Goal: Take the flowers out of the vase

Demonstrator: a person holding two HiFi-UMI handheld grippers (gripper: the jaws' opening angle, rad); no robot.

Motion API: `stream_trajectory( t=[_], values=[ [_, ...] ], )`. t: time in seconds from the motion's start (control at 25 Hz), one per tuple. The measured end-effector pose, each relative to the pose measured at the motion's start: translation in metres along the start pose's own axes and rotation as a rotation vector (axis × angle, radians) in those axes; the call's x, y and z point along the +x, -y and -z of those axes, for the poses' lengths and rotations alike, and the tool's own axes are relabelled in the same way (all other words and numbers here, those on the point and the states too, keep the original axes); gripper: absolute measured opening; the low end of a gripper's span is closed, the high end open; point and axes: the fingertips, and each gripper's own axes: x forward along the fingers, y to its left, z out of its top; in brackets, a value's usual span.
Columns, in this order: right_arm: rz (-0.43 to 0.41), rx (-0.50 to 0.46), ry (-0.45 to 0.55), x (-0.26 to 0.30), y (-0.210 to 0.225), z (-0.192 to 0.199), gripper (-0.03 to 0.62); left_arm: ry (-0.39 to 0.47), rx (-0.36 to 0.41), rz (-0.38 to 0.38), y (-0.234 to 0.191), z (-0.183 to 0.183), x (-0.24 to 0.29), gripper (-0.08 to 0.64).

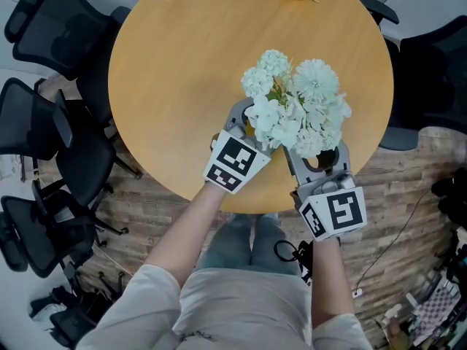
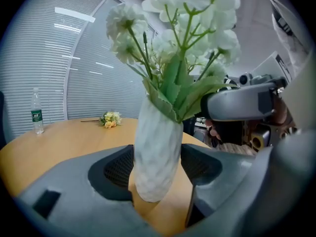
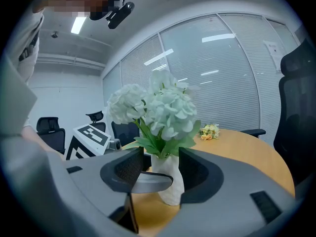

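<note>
Round wooden table (image 1: 168,86) carries a white textured vase (image 2: 158,152) near the person's edge, with white flowers (image 1: 295,104) standing in it. Left gripper (image 2: 158,169): released, jaws apart on either side of the vase. Right gripper (image 3: 163,172): released, pointed at the vase. Far side: bottle (image 2: 37,111), green label illegible; small yellow bouquet (image 2: 110,119).

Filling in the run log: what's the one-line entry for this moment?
left gripper: open, astride vase | right gripper: open, facing vase | flowers: in vase | vase: upright on table
</note>
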Motion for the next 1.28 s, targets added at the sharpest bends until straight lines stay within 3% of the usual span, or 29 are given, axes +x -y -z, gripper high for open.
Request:
stream_trajectory(
  t=[0.56,1.08,1.28],
  values=[
    [-0.001,-0.029,0.018,0.024,0.0,-0.009,0.195,0.009,0.013,-0.008,0.001,0.0,0.0,0.299],
    [0.053,-0.071,0.04,0.027,0.005,-0.015,0.193,0.009,0.009,-0.018,0.002,-0.001,-0.001,0.299],
    [0.064,-0.049,0.037,0.028,0.031,-0.016,0.114,-0.001,0.003,-0.017,0.003,-0.003,0.02,0.299]
  ],
)
